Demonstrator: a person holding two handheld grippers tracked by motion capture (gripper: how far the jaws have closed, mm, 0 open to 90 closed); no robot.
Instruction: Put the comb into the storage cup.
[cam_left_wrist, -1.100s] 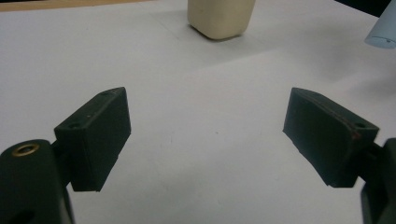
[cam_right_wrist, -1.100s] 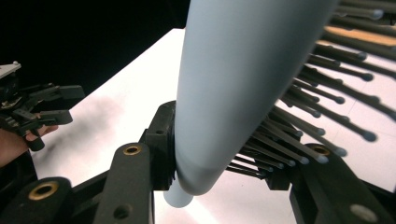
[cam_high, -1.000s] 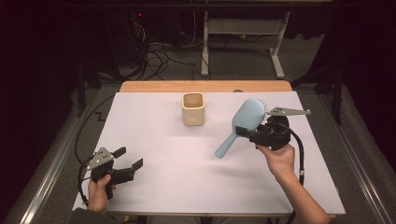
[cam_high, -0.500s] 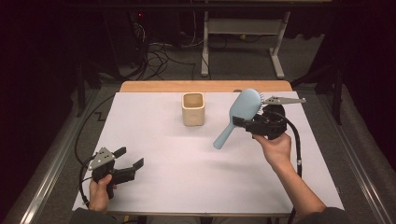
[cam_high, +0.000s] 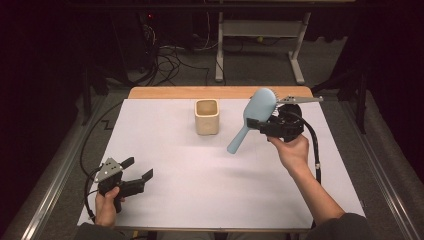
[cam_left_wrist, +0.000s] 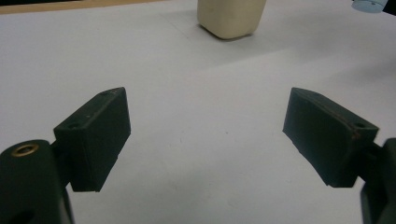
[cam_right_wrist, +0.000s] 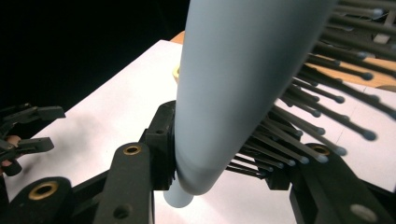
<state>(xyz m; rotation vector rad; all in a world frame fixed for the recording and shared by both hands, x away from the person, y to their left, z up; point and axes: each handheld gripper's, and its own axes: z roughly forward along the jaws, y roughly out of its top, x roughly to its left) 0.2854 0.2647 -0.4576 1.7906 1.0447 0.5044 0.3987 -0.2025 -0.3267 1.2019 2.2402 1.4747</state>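
We find no legible text, label, brand, number or sign on any surface in the high view or either gripper view.

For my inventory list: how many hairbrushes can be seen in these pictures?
1. The light blue hairbrush is held above the table by the right gripper, to the right of the beige cup. No other is visible.

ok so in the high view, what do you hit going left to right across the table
left gripper, jaws open over the white sheet → cream cup → light blue hairbrush, handle slanting down to the left → right gripper shut on the hairbrush head, raised above the table
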